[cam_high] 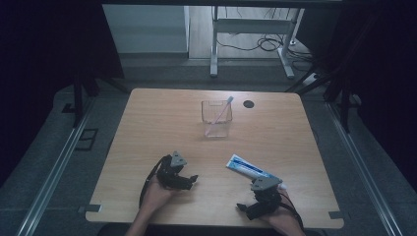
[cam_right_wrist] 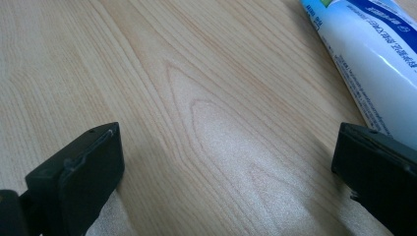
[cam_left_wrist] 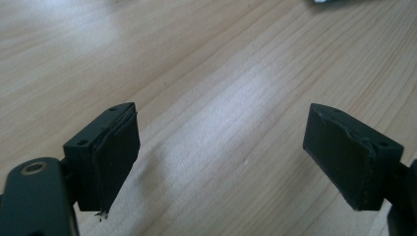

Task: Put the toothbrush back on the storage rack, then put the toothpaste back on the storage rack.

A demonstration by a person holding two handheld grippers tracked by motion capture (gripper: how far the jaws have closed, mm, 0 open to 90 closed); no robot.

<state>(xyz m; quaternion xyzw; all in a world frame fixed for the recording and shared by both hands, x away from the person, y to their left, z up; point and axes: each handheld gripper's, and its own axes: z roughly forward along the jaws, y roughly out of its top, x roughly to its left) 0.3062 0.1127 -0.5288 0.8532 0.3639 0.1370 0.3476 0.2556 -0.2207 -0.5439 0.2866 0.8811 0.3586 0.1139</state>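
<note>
Right gripper (cam_high: 244, 209) jaws spread wide, nothing between them; toothpaste tube (cam_high: 251, 169) lies flat just beside it, off its right jaw and a bit ahead, long axis running diagonally away from the gripper toward the far-left. Right hand clearly nearer the tube than the left. Left gripper (cam_high: 193, 178) also spread and empty, over bare table (cam_high: 147, 123). Well ahead: clear cup (cam_high: 216, 118) holding a toothbrush (cam_high: 222, 110). Count: one tube, one cup, one toothbrush, two grippers.

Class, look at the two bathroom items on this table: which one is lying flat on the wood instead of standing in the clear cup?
The toothpaste tube lies flat beside the right gripper; the toothbrush leans inside the clear cup.
</note>
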